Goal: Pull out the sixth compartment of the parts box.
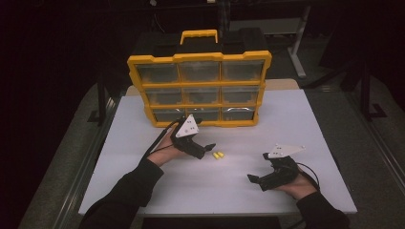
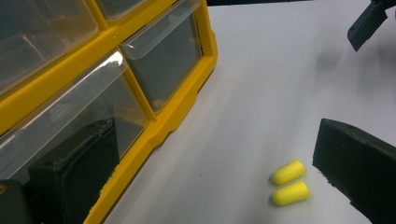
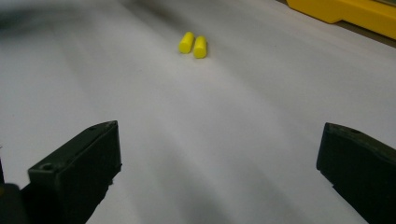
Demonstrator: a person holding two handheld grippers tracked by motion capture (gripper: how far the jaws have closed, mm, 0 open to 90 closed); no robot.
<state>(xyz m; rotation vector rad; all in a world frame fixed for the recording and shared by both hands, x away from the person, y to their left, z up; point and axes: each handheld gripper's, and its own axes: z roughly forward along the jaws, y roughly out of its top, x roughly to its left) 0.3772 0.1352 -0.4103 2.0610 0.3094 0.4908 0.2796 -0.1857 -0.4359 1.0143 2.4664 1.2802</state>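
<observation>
the left gripper, jaws spread and empty, hovers just beside the two yellow earplugs lying together on the white table before the yellow drawer organizer, likely lining up a pick, while the right gripper waits apart, likewise agape.

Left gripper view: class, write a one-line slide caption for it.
Open left gripper beside two yellow earplugs on the white table, next to a yellow drawer organizer.
</observation>
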